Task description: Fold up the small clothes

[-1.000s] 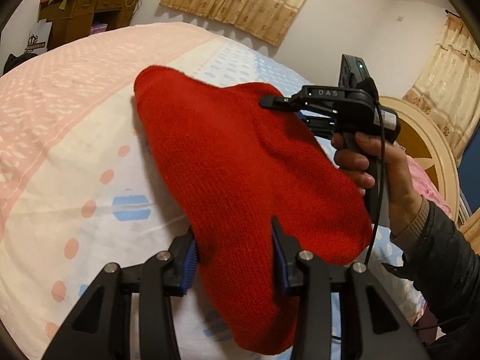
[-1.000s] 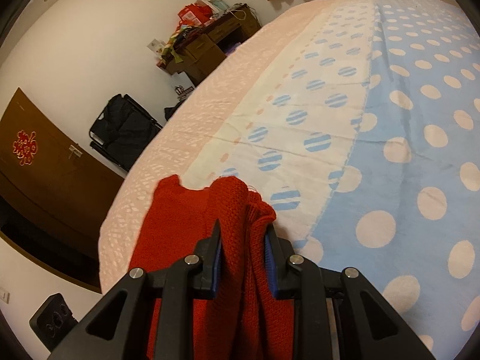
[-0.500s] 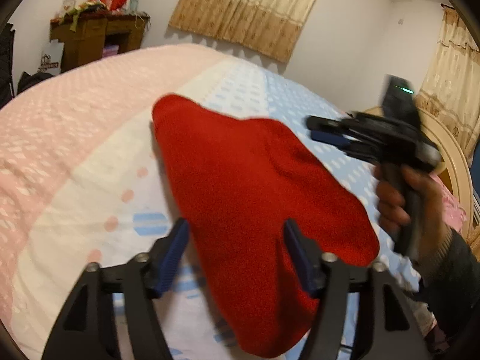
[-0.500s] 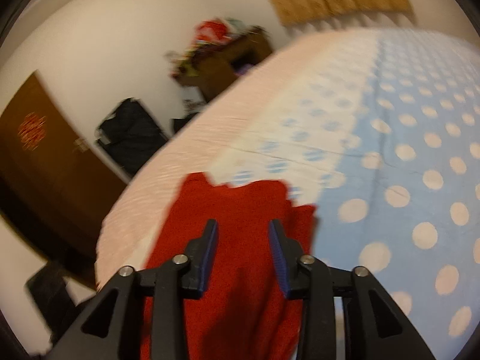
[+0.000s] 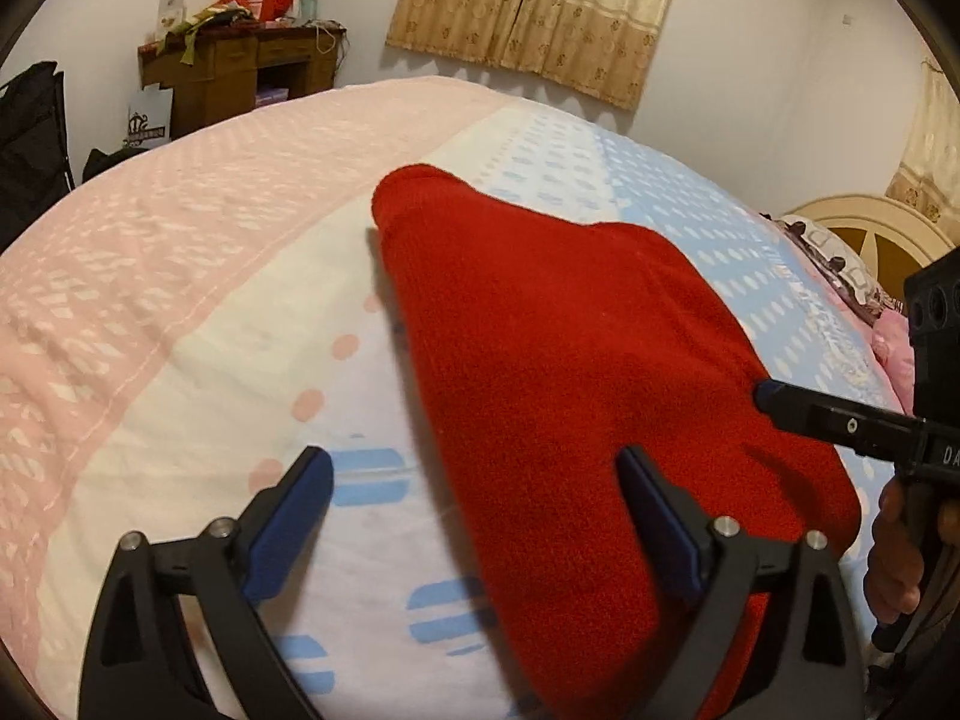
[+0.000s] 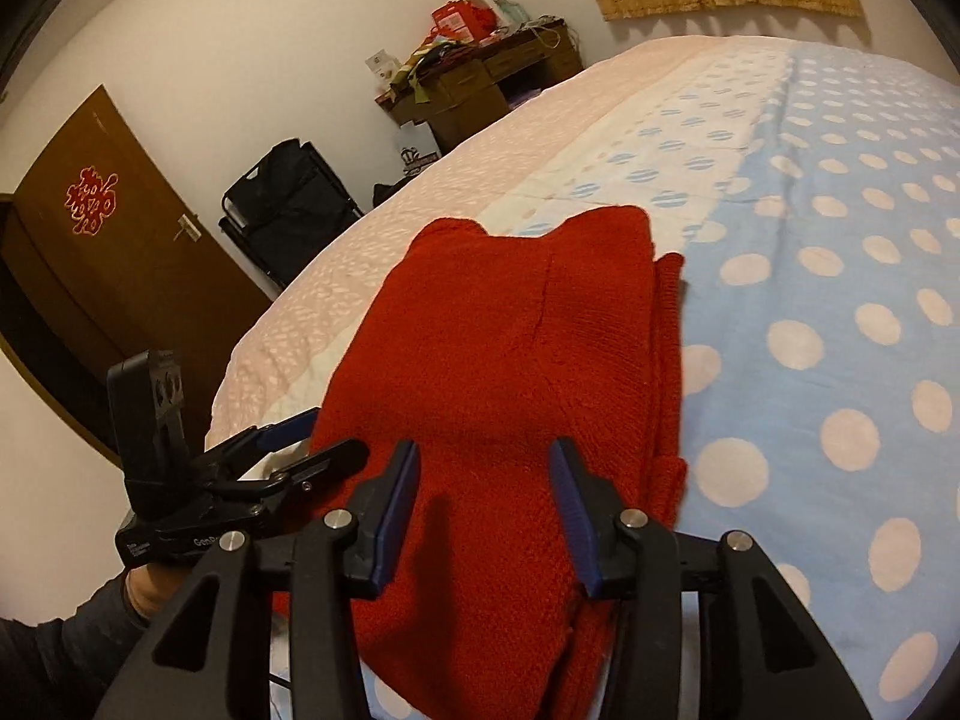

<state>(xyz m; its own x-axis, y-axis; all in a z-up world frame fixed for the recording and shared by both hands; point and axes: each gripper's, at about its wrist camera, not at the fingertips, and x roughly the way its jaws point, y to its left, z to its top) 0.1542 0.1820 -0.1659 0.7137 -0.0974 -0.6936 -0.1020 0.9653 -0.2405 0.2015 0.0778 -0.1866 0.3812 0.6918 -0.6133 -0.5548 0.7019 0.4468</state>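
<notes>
A red knitted garment (image 5: 570, 372) lies on a bed covered by a quilt (image 5: 180, 312) with pink, white and pale blue bands dotted with spots. The garment looks already folded: in the right wrist view at least 2 layers show along its right edge, stacked and roughly aligned, and the top surface is fairly flat.

The left gripper (image 5: 474, 516) hovers over the near end of the garment. Its jaws are opening and stand wide; the blue pads (image 5: 288, 522) do not press the cloth, though the near edge of the garment lies between them.

The right gripper (image 6: 486, 498) sits over the other near end with its jaws partly apart. The pads appear clear of the knit, so it seems let go as well.

My reading is that this fold is laid down and released. What may remain is a further fold or some smoothing, since the far edge bulges unevenly; whether other clothes are waiting cannot be seen. A wooden desk (image 5: 240, 78) with clutter stands by the far wall.
</notes>
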